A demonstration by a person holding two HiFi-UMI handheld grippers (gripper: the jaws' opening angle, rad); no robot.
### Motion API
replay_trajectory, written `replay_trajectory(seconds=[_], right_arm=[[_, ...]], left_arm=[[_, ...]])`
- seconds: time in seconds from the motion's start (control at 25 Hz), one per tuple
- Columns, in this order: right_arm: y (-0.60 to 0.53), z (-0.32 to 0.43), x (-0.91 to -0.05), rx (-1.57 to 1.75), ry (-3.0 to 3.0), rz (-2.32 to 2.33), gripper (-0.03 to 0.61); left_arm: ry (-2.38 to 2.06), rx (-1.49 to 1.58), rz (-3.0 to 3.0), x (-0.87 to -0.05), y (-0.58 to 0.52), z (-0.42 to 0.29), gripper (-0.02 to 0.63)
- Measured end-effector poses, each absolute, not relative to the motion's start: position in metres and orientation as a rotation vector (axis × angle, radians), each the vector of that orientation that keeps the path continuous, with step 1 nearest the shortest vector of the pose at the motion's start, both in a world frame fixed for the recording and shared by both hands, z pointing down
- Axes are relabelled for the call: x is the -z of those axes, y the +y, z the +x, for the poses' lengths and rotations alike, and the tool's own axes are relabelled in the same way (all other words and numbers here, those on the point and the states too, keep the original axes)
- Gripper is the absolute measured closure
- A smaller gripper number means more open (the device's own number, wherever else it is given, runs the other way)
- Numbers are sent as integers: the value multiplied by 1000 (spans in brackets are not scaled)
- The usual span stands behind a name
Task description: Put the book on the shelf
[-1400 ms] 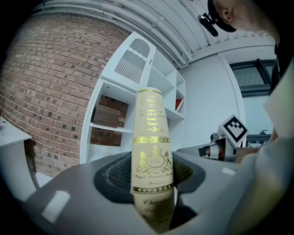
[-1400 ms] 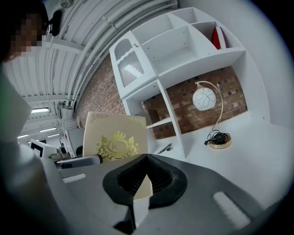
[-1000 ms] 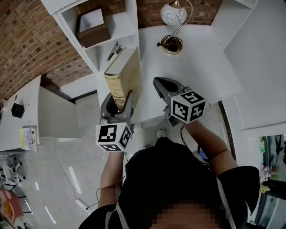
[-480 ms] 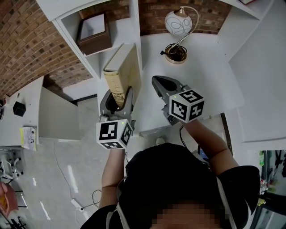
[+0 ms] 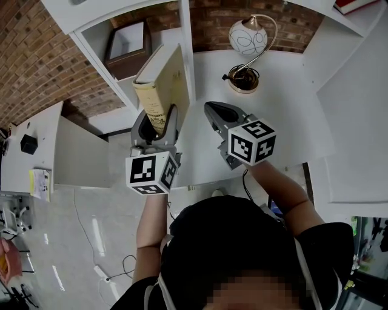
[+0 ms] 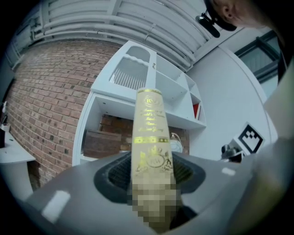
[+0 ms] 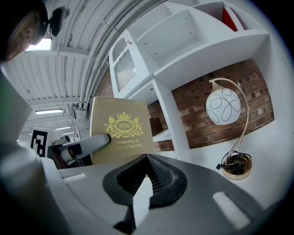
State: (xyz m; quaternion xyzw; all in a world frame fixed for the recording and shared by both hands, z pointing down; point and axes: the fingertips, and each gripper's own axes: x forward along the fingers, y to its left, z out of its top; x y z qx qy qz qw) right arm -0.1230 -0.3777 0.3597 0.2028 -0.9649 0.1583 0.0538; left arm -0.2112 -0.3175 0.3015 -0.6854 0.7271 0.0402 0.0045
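Note:
A tan book (image 5: pixel 159 82) with gold print stands upright in my left gripper (image 5: pixel 154 121), which is shut on its lower end, spine toward me. In the left gripper view the spine (image 6: pixel 149 133) rises between the jaws of the left gripper (image 6: pixel 151 183), in front of the white shelf (image 6: pixel 138 87). The book's top is level with the shelf's upright panel (image 5: pixel 187 54). My right gripper (image 5: pixel 213 111) hovers to the book's right over the white desk (image 5: pixel 285 109), shut on nothing. The right gripper view shows the right gripper (image 7: pixel 147 158), the book's cover (image 7: pixel 120 128) and the left gripper's finger (image 7: pixel 87 145) across it.
A brown box (image 5: pixel 126 41) sits in the shelf compartment left of the book. A globe lamp (image 5: pixel 248 37) with a brass base (image 5: pixel 244 80) stands on the desk to the right. A red book (image 5: pixel 353 5) lies in an upper right compartment. Low white furniture (image 5: pixel 36 145) is at the left.
Both grippers have moved up the head view toward the shelf. The book has travelled with the left gripper and its top now overlaps the shelf's edge.

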Motion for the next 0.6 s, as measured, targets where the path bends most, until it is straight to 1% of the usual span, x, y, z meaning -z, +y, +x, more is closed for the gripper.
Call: replay_trajectory(seconds=[0.6], right_arm=[[-416,-144,-336,-464,-2995,536,581]], left_arm=[[2299,-163,-2024,-265,-364,-230,408]])
